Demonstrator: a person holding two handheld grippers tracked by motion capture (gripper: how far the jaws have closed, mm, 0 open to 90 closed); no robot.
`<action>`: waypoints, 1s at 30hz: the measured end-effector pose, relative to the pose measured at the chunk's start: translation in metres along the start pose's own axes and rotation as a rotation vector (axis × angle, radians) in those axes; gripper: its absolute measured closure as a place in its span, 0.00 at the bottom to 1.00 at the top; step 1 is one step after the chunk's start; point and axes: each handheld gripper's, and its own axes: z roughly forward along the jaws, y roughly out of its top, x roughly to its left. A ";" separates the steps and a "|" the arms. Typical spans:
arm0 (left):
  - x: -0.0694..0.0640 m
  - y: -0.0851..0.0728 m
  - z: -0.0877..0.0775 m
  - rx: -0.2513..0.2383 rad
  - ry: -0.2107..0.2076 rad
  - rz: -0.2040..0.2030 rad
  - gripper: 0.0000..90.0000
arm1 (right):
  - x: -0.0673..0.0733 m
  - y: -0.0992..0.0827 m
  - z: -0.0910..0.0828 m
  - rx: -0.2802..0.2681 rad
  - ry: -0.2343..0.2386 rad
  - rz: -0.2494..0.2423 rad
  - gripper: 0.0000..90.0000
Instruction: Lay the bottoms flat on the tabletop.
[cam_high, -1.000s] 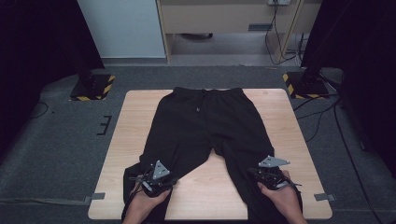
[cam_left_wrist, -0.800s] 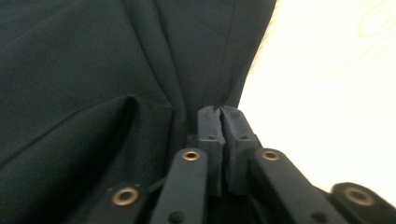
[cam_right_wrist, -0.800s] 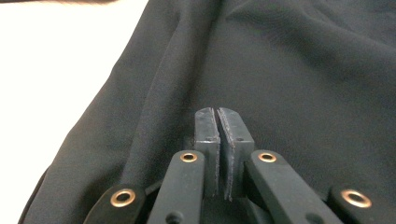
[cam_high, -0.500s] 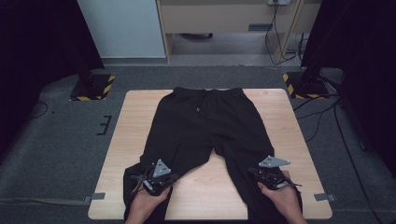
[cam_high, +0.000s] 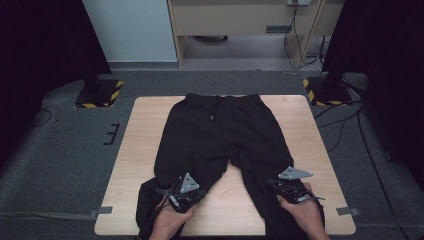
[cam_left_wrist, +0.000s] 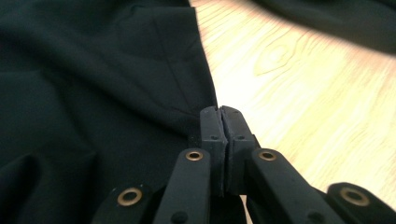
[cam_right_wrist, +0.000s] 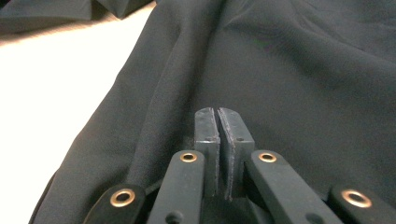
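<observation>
Two grippers low in frame: left gripper (cam_high: 184, 192) and right gripper (cam_high: 291, 183), jaws pressed together above matte black trousers (cam_high: 220, 135); fabric pinched — cannot tell. Pale woodgrain table (cam_high: 300, 125).

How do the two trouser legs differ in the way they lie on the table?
The left leg runs off the table's near edge and bunches there; the right leg lies straighter. The left gripper sits at its leg's inner edge, the right gripper over cloth. Both legs are black.

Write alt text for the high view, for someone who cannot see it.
Black trousers lie flat on a wooden table, waistband at the far edge. At the near edge a person holds the left hand-held gripper and the right hand-held gripper over the two leg ends.
</observation>
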 end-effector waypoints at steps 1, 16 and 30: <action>-0.001 0.001 0.002 -0.001 -0.004 -0.002 0.98 | 0.000 0.000 0.000 0.002 0.001 -0.001 0.96; 0.050 -0.006 -0.064 -0.088 0.164 -0.003 0.73 | 0.000 0.001 -0.002 -0.003 -0.010 0.004 0.93; 0.105 -0.076 -0.111 -0.067 0.313 -0.111 0.79 | -0.002 -0.001 -0.003 -0.005 -0.024 0.018 0.93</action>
